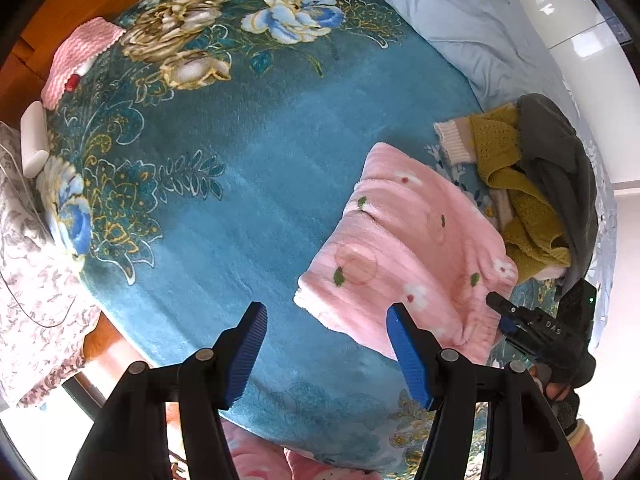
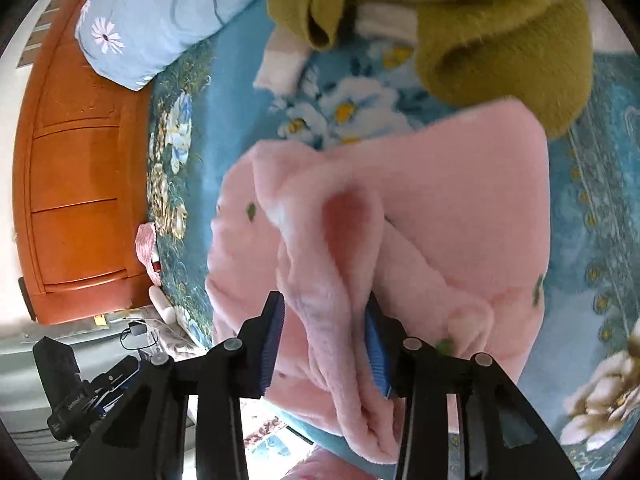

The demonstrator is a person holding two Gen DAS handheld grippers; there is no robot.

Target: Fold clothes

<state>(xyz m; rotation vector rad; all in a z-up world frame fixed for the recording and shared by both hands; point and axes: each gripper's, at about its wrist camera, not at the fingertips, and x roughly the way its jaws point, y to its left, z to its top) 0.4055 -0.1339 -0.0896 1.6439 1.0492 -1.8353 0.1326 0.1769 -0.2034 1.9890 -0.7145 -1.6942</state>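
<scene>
Pinching a raised fold of the pink fleece garment (image 2: 400,208) with my right gripper (image 2: 322,344): the fabric bunches up between the two blue pads (image 2: 272,344), which look pressed onto it, though blur means I can't be fully sure how tight the bite is. My guess is I grab the near hem here so I can lift and turn it over for the next fold.

My left gripper (image 1: 326,354) hangs spread wide over the bare teal floral blanket (image 1: 224,216), nothing between its pads, just beside the garment's near-left corner. Probably parked there ready to pin or take that corner.

The garment lies on the bed, already partly folded into a rough rectangle, its near edge toward me and its far edge reaching toward the clothes pile. My right gripper also shows in the left wrist view at the garment's lower right corner.

Just beyond it sits the unfolded heap: a mustard knit sweater (image 1: 516,184) with a dark grey garment (image 1: 560,160) draped over it, apparently waiting its turn.

Farther off, a pale blue pillow (image 2: 160,16) rests by the orange wooden headboard (image 2: 76,184), and a small pink knit item (image 1: 80,56) lies at the blanket's far edge.
</scene>
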